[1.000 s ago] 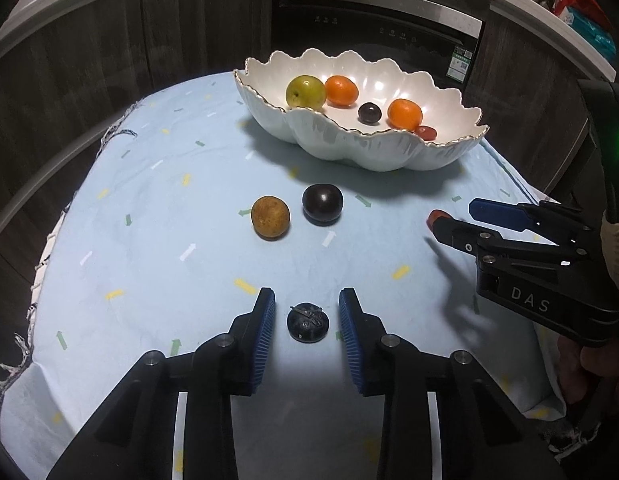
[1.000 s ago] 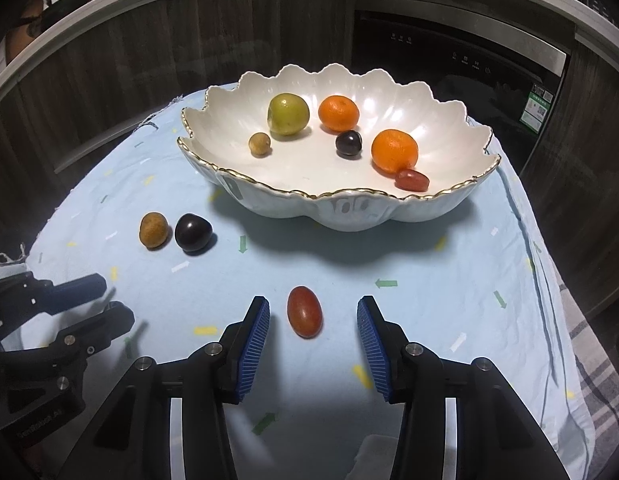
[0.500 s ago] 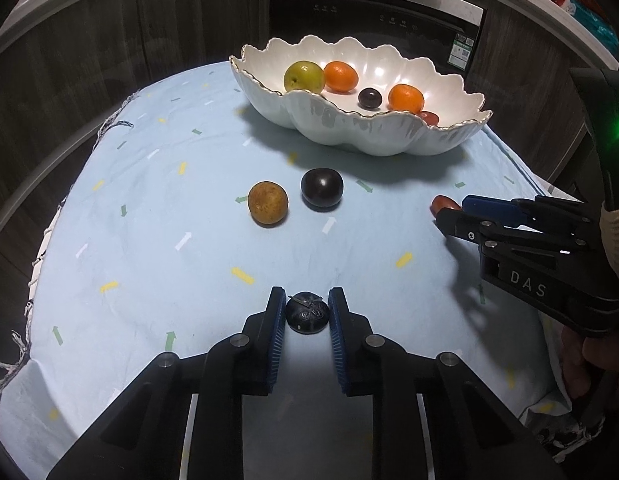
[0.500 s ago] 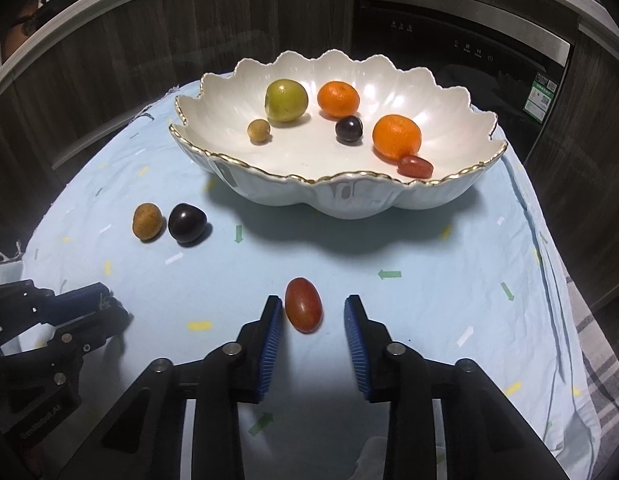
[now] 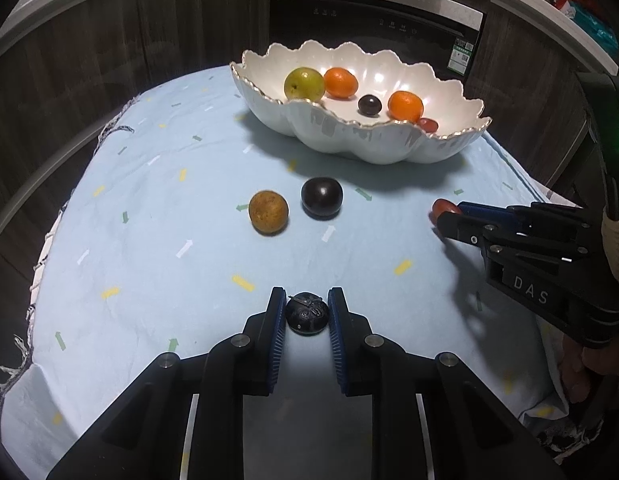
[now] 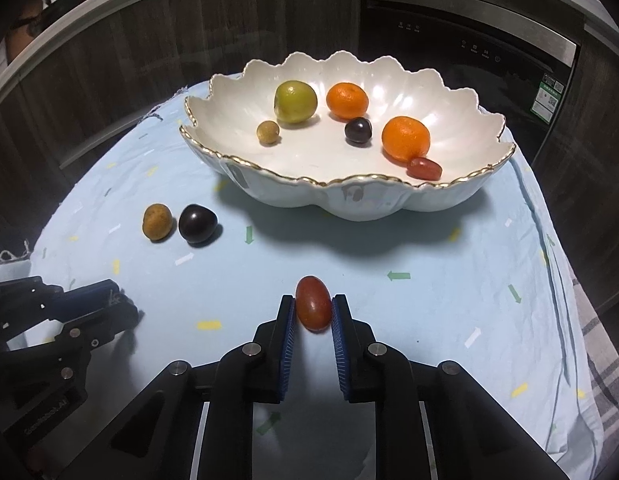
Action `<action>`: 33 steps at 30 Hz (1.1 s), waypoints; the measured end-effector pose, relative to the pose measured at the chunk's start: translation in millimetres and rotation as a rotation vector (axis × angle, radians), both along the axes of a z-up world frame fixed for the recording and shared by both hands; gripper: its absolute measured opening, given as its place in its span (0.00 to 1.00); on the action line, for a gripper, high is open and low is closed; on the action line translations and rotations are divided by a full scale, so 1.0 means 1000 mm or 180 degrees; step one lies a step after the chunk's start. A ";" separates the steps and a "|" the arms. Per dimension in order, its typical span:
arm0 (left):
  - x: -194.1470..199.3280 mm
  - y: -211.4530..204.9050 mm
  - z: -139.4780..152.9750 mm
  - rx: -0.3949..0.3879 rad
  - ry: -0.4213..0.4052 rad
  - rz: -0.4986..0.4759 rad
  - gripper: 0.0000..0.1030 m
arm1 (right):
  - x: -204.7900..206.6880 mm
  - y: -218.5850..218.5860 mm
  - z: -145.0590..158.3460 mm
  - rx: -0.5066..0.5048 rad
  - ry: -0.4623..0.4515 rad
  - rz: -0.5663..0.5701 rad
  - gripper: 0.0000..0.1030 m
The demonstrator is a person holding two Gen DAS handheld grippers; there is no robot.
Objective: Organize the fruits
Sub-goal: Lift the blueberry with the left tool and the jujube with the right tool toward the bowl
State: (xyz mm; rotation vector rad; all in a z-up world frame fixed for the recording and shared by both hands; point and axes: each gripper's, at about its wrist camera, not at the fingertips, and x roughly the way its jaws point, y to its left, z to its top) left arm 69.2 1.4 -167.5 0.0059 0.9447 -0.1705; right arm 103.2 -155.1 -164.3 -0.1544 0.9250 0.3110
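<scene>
1. Left gripper (image 5: pixel 307 316): blue pads pressed on either side of a small dark wrinkled fruit (image 5: pixel 307 314). The fruit sits on the light blue cloth (image 5: pixel 149 208) at the near edge of the table.
2. Right gripper (image 6: pixel 313 312): pads closed on a red oval tomato (image 6: pixel 313 308), gripped across its narrow width, its far end sticking out past the fingertips. It also rests on the cloth, in front of the bowl.
3. Right jaws have just been closing, with the tomato between them; the pads now touch it on both sides.
4. White scalloped bowl (image 6: pixel 349 200) with gold rim stands at the far side of the cloth. Contents, seen from the right wrist: green-yellow fruit (image 6: pixel 295 101), two oranges (image 6: pixel 346 100) (image 6: pixel 405 138), one small dark round fruit (image 6: pixel 358 131), one small tan fruit (image 6: pixel 268 132), one small red tomato (image 6: pixel 424 168) lying against the nearer orange.
5. Loose on the cloth, left of the bowl's front: a tan-brown round fruit (image 5: pixel 268 212) and a dark plum-like fruit (image 5: pixel 322 196), just beside each other; I cannot tell whether they touch.
6. From the left wrist view, the right gripper comes in from the right edge, the tomato's red tip showing at its fingertips. A sleeve cuff (image 5: pixel 617 240) and part of a hand (image 5: pixel 585 368) are visible behind it.
7. Dark wood cabinet fronts (image 6: pixel 149 52) and a built-in appliance (image 6: pixel 461 48) stand behind the table.
</scene>
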 end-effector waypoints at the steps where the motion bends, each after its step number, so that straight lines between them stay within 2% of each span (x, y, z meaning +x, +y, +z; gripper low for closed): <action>1: 0.000 0.000 0.001 0.0000 -0.0010 0.0001 0.21 | 0.000 0.000 0.001 0.0008 -0.0008 0.0005 0.19; 14: 0.005 0.004 0.012 -0.0022 -0.0103 0.0065 0.21 | -0.006 0.001 0.020 0.0117 -0.0104 0.0040 0.19; 33: 0.013 -0.003 0.040 0.0081 -0.0288 0.0031 0.21 | -0.007 -0.002 0.050 0.0200 -0.0275 -0.0014 0.19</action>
